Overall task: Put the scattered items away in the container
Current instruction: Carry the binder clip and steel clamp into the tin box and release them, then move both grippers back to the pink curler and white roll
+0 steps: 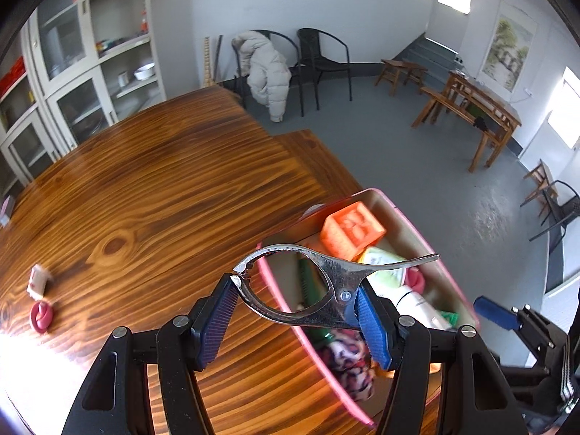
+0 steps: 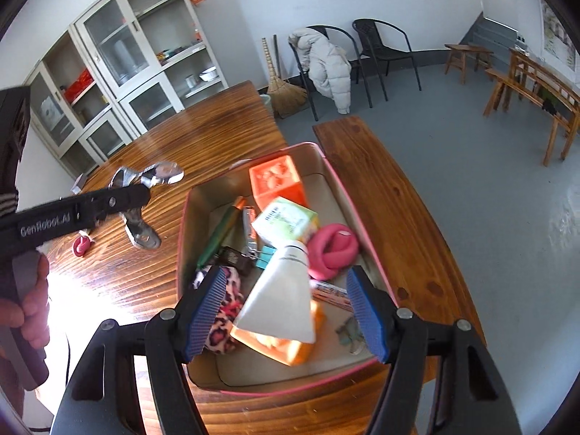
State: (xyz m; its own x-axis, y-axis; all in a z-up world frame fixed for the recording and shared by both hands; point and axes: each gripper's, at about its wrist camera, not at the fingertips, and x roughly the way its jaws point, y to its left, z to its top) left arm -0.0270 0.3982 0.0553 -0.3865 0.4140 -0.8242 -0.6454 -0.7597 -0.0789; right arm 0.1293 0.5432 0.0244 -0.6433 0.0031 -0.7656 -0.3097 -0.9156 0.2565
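Observation:
My left gripper is shut on a large metal clamp and holds it in the air over the near-left rim of the pink-rimmed container. The right wrist view shows the same clamp left of the container. The container holds an orange cube, a green box, a pink coil, a white tube, a leopard-print cloth and other small items. My right gripper is open and empty above the container's near end.
On the wooden table, a pink coil and a small white-and-red item lie at the left. A wooden bench runs along the table's right side. Cabinets, chairs and stools stand beyond.

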